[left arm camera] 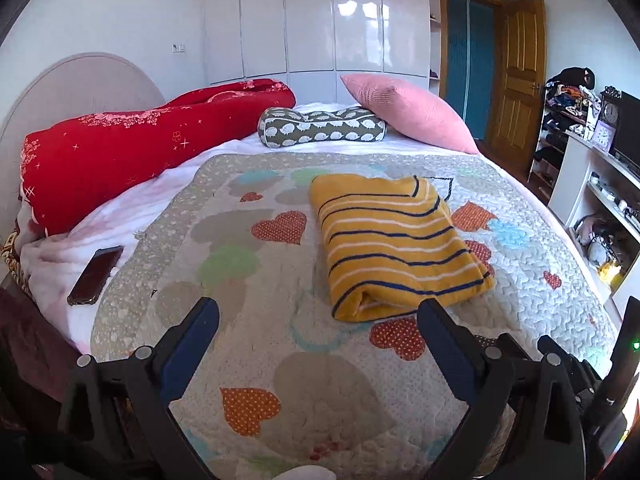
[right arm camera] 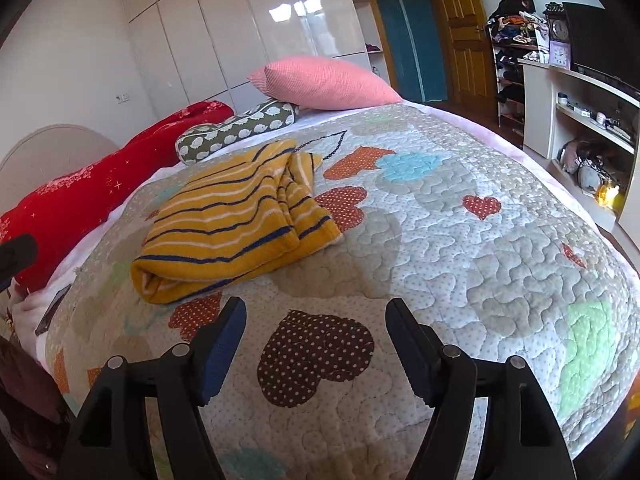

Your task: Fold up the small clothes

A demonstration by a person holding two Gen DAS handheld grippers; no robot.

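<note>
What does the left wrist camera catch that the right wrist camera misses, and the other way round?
Only the left view clearly shows the dark phone lying flat at the bed's edge. Only the right view shows the brown dotted heart patch and the garment's loose layered edge. Both show the folded yellow striped garment on the heart quilt, the pink pillow, and an open, empty claw.

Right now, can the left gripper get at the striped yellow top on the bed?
Probably yes. The left gripper is open and empty, and only bare quilt lies between it and the folded yellow top.
</note>
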